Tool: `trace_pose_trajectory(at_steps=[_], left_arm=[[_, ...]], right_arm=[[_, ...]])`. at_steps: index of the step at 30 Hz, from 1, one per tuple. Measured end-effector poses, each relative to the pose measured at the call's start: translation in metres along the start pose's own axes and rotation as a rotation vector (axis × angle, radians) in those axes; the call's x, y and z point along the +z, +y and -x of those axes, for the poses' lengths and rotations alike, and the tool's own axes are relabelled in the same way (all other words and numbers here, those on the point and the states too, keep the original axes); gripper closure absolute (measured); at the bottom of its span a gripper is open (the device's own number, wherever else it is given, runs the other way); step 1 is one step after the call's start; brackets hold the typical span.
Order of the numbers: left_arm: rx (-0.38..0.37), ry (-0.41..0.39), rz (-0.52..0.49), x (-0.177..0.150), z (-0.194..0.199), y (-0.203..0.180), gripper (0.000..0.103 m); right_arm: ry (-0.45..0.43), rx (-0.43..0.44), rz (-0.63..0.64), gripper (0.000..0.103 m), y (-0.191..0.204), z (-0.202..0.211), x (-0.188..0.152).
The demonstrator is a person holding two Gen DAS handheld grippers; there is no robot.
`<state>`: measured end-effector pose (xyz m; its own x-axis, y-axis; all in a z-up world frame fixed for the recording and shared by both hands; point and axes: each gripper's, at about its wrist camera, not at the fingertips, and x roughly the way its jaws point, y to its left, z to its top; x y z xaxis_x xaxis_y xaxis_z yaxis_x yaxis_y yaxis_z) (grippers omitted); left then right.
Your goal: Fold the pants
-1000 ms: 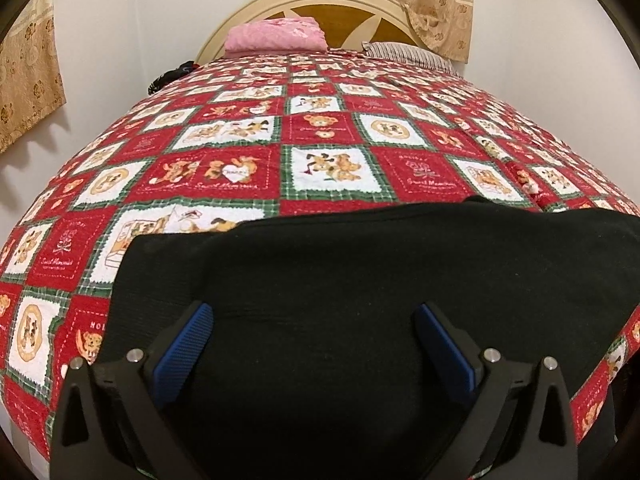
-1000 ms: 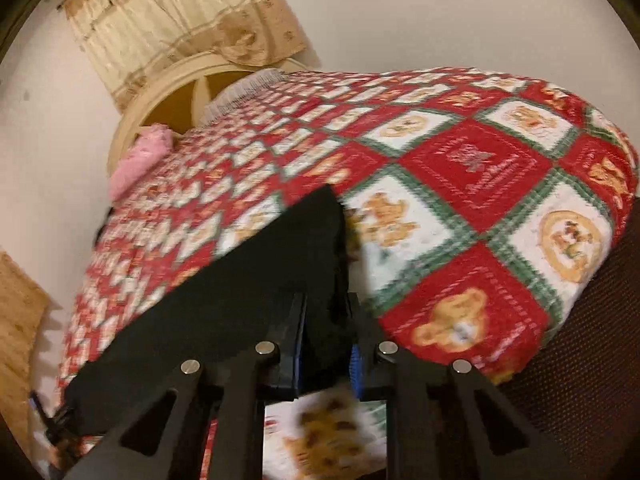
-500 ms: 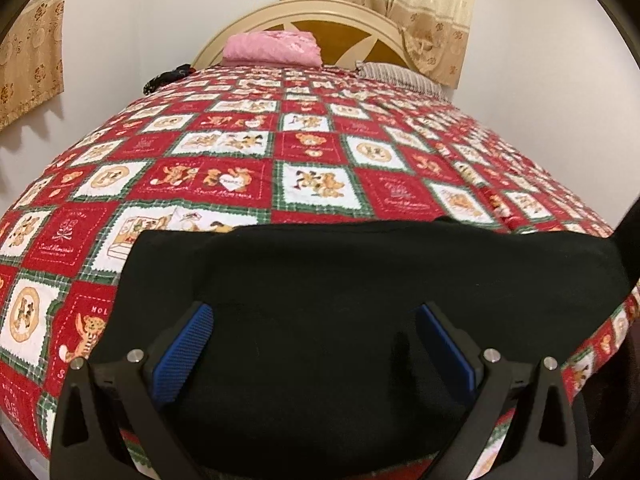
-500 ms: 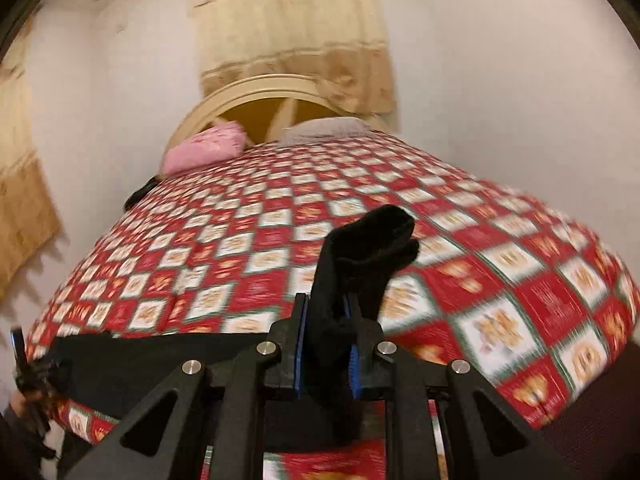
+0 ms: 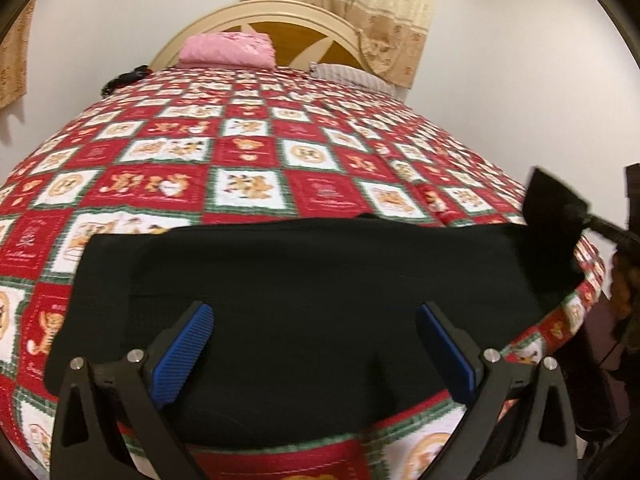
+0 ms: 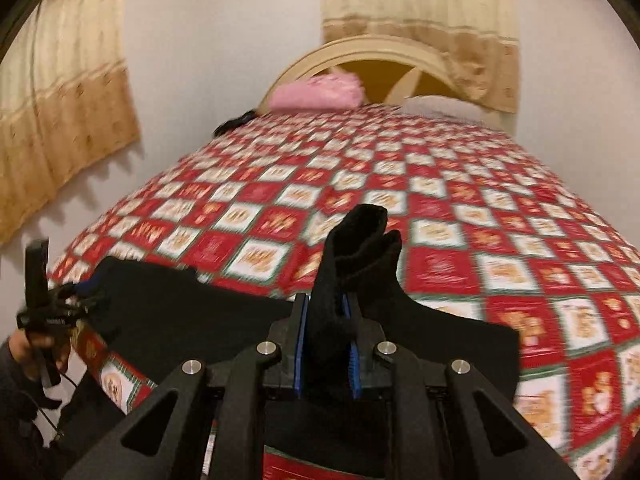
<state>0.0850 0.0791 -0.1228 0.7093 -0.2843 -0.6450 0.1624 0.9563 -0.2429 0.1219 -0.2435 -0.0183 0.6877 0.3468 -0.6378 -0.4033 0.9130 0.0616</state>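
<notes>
Pants (image 5: pixel 304 288) lay flat across near edge of quilt (image 5: pixel 248 148). Right gripper (image 6: pixel 326 340) pinched bunched pant end, raised off bed. Left gripper (image 5: pixel 316 356) spread wide over cloth, holding nothing.

Judgement: carry end straight across, keep low, match edges before release; left should pin fold line.

Right view alone showed grip and hand (image 6: pixel 40 344); left view alone showed full spread.

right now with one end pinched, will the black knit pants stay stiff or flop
Likely floppy: the black knit pants bunch and curl above the right gripper. Probably light, since that narrow pinch lifts the end. The rest drapes flat on the red patchwork quilt.
</notes>
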Motion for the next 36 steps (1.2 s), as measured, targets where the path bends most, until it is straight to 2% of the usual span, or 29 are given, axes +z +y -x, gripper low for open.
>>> trace_pose_trajectory(at_steps=[7,9,11,13,17,19,21,24,27,30,31,32,33,36], left_arm=[[-0.107,0.048,-0.026,0.004,-0.016,-0.031,0.0],[-0.139,0.064,-0.02,0.005,-0.021,-0.038,0.0],[-0.174,0.074,-0.018,0.008,-0.028,-0.047,0.0],[-0.21,0.078,-0.024,0.011,-0.036,-0.06,0.0],[-0.273,0.099,-0.05,0.021,-0.055,-0.091,0.0],[-0.286,0.104,-0.055,0.026,-0.064,-0.104,0.0],[-0.288,0.107,-0.062,0.028,-0.068,-0.112,0.0],[-0.263,0.104,-0.07,0.028,-0.07,-0.118,0.0],[-0.272,0.113,-0.051,0.026,-0.07,-0.116,0.0],[-0.277,0.117,-0.047,0.026,-0.071,-0.116,0.0],[-0.283,0.118,-0.043,0.026,-0.07,-0.115,0.0],[-0.286,0.119,-0.04,0.026,-0.07,-0.115,0.0],[-0.287,0.12,-0.039,0.026,-0.071,-0.115,0.0],[-0.303,0.117,-0.031,0.028,-0.071,-0.116,0.0]], right_arm=[[0.182,0.046,0.079,0.085,0.033,-0.064,-0.039],[0.214,0.076,0.079,0.073,0.033,-0.069,-0.048],[0.204,0.127,0.084,0.065,0.034,-0.061,-0.054],[0.187,0.181,0.083,0.064,0.032,-0.051,-0.057],[0.145,0.234,0.04,0.064,0.021,-0.034,-0.06],[0.121,0.216,0.007,0.064,0.013,-0.031,-0.059],[0.108,0.16,0.0,0.064,0.01,-0.03,-0.056],[0.092,0.175,0.016,0.064,0.018,-0.029,-0.053],[0.106,0.172,0.052,0.064,0.034,-0.034,-0.055],[0.151,0.115,0.036,0.064,0.038,-0.051,-0.06],[0.159,0.095,0.027,0.067,0.037,-0.056,-0.062],[0.175,0.087,0.019,0.082,0.036,-0.062,-0.064],[0.178,0.091,0.016,0.089,0.036,-0.062,-0.065],[0.153,0.11,0.031,0.095,0.041,-0.053,-0.063]])
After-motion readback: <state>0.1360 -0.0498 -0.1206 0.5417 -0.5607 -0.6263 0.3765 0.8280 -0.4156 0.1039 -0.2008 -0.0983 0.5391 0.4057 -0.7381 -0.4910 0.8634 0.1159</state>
